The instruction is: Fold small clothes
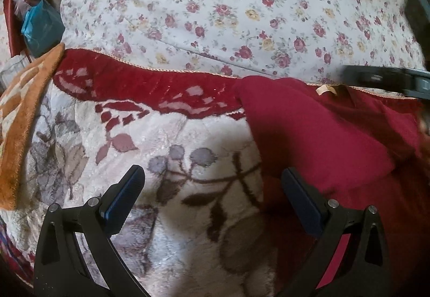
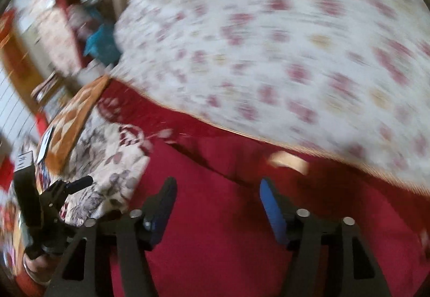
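My left fingers [image 1: 212, 189] stand apart and empty over the plush floral blanket [image 1: 166, 141] on the bed, the red garment [image 1: 322, 135] lying just beside them, its neck label toward the blanket's far red edge. My right fingers [image 2: 217, 200], also apart and empty, hover over that garment. I judge this the approach: next, each pair must pinch an edge to fold it.

No legible txt; tag [image 1: 326, 89] on red garment [image 1: 322, 133] unreadable.
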